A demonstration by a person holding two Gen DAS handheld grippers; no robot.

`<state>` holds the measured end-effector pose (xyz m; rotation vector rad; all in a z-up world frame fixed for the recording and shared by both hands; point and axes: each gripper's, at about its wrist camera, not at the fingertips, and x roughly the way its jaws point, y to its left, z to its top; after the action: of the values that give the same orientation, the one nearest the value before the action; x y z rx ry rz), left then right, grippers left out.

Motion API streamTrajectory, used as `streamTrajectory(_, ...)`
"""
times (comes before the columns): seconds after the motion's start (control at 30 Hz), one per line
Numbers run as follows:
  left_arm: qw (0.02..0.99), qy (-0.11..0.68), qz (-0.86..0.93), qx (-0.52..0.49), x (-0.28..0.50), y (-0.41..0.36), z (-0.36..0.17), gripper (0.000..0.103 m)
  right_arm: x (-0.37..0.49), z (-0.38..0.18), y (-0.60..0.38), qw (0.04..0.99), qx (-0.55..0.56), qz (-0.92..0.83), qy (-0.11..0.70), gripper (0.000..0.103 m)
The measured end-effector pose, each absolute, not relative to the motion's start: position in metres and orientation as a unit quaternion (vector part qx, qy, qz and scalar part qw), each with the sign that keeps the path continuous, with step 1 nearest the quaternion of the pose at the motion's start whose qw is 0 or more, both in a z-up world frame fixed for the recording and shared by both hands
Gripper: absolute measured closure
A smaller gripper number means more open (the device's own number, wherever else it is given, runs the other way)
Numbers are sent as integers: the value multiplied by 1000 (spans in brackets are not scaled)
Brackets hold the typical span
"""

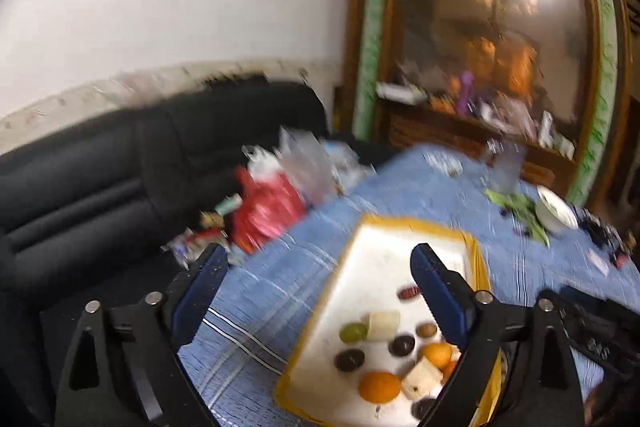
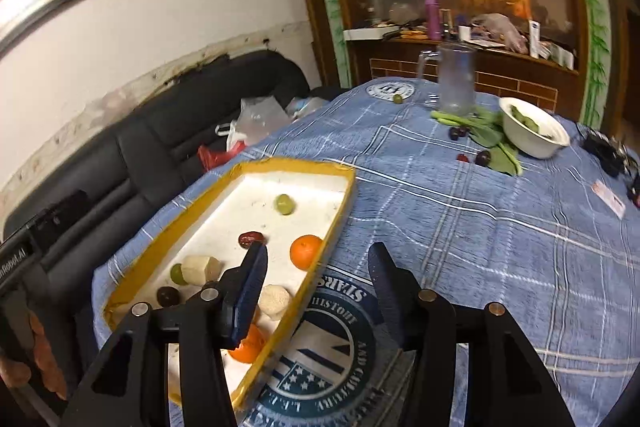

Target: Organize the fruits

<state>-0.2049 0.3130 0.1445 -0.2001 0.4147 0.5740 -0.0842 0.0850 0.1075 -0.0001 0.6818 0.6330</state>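
I have both grippers hanging over the tabletop with its blue plaid cloth (image 2: 460, 227), and neither carries anything: the left gripper (image 1: 320, 291) has its jaws spread wide and empty above the shallow yellow-rimmed white tray (image 2: 240, 171), and the right gripper (image 2: 318, 279) is likewise open, straddling the tray's near rim. I judge the sorting well under way. The tray already holds two oranges, one of them the round orange (image 2: 306, 251) near the right rim, a green grape (image 2: 284, 204), a red date (image 2: 251, 239), dark plums and some pale peeled chunks. What remains lies well apart at the far side: a dark round plum (image 2: 483, 158) and small red fruit among green leaves beside the white bowl (image 2: 534, 143), and a lone green fruit (image 2: 397, 99) near the clear glass mug (image 2: 456, 79).
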Motion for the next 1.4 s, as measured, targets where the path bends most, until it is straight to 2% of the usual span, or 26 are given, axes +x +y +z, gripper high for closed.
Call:
streamTrajectory(0.13, 942, 150, 292, -73, -220, 288, 164, 1, -106, 118, 69, 905, 4, 292, 309, 40)
streamTrajectory(0.27, 944, 113, 307, -40, -242, 267, 184, 0, -133, 127, 59, 917, 7, 287, 279, 31)
streamTrajectory(0.4, 946, 57, 315, -51, -279, 259, 204, 0, -152, 137, 63, 913, 15, 304, 272, 30)
streamTrajectory(0.47, 947, 46, 314, -56, -288, 255, 213, 0, -165, 142, 65, 915, 8, 307, 262, 26)
streamTrajectory(0.67, 953, 57, 296, -34, -294, 226, 221, 0, -203, 142, 54, 925, 8, 293, 242, 20)
streamTrajectory(1.1, 981, 95, 165, -43, -297, 180, 208, 0, -241, 155, 22, 951, -2, 232, 205, 18)
streamTrajectory(1.23, 985, 64, 152, -43, -312, 167, 231, 0, -259, 186, 12, 963, -27, 217, 157, 18)
streamTrajectory(1.3, 987, 50, 150, -37, -319, 161, 253, 0, -268, 219, 1, 967, -25, 219, 131, 17)
streamTrajectory(1.4, 985, 29, 163, -47, -329, 160, 284, 0, -279, 266, -10, 973, -27, 207, 97, 10)
